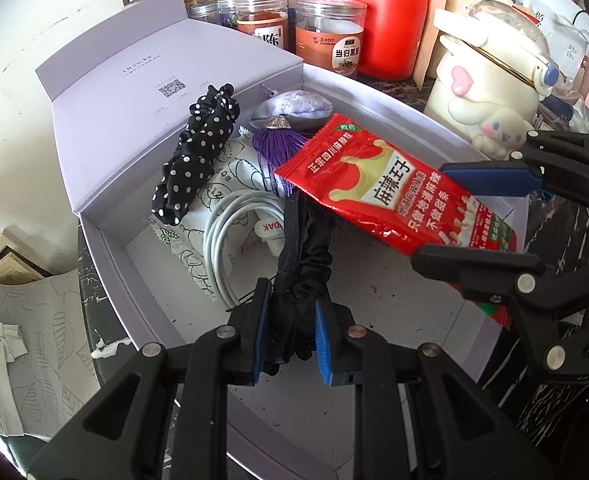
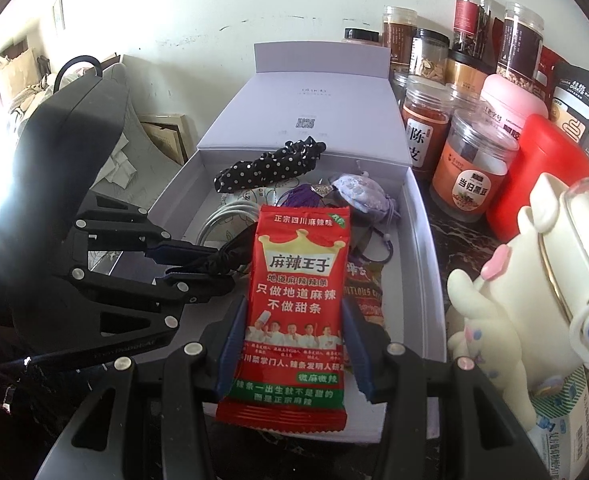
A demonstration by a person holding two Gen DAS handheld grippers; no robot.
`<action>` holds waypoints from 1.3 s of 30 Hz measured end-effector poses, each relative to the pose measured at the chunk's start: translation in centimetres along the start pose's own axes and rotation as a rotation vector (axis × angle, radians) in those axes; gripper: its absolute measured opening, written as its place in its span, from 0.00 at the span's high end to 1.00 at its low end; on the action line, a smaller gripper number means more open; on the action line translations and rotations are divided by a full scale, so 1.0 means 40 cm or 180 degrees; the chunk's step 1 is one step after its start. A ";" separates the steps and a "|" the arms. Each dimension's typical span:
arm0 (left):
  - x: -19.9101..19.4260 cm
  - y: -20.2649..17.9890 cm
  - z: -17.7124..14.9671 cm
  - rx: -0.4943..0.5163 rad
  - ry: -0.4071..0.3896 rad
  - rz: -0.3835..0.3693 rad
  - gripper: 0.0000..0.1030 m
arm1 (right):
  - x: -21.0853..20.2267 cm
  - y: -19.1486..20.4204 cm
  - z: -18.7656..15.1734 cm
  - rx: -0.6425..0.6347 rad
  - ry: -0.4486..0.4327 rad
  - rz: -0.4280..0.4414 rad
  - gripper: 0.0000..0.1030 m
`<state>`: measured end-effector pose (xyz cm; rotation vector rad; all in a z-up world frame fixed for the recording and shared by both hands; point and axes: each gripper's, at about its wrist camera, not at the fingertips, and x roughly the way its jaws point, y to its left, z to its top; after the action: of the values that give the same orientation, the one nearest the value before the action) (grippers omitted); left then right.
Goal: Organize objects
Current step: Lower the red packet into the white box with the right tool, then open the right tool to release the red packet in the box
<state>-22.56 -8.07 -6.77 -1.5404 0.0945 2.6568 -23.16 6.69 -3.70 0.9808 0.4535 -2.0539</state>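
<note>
Both loads hang over the open lavender box (image 1: 106,240): my left gripper (image 1: 292,340) is clamped narrow on a black scrunchie (image 1: 306,264), my right gripper (image 2: 294,344) on the red snack packet (image 2: 298,300). Next I'd lower each toward bare floor at 6 o'clock, then release.

Box floor (image 1: 394,300) near front lies bare; jars (image 1: 330,36) crowd behind.
</note>
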 end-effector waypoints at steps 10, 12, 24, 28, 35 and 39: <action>0.020 0.004 0.001 0.0006 0.0031 -0.0032 0.82 | 0.018 0.006 -0.002 -0.0030 0.0034 -0.0031 0.53; 0.020 0.004 0.002 -0.0001 0.0031 -0.0034 0.81 | 0.018 0.007 0.000 -0.0027 0.0036 -0.0037 0.53; 0.014 0.007 0.021 -0.0078 -0.0016 -0.0030 0.81 | 0.028 0.000 0.007 0.0027 0.0032 -0.0061 0.52; 0.026 0.018 0.020 -0.0145 0.0008 -0.0077 0.81 | 0.032 -0.004 0.006 0.0028 0.0045 -0.0078 0.50; 0.019 0.018 0.014 -0.0155 -0.0018 -0.0069 0.80 | 0.044 -0.012 -0.004 0.0068 0.0175 -0.0128 0.43; 0.015 0.016 0.012 -0.0178 -0.0005 -0.0014 0.78 | 0.030 -0.015 -0.010 0.0094 0.0144 -0.0137 0.42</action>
<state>-23.33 -8.67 -7.06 -1.5523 0.0169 2.6795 -23.88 6.69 -4.88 1.0453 0.4729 -2.0855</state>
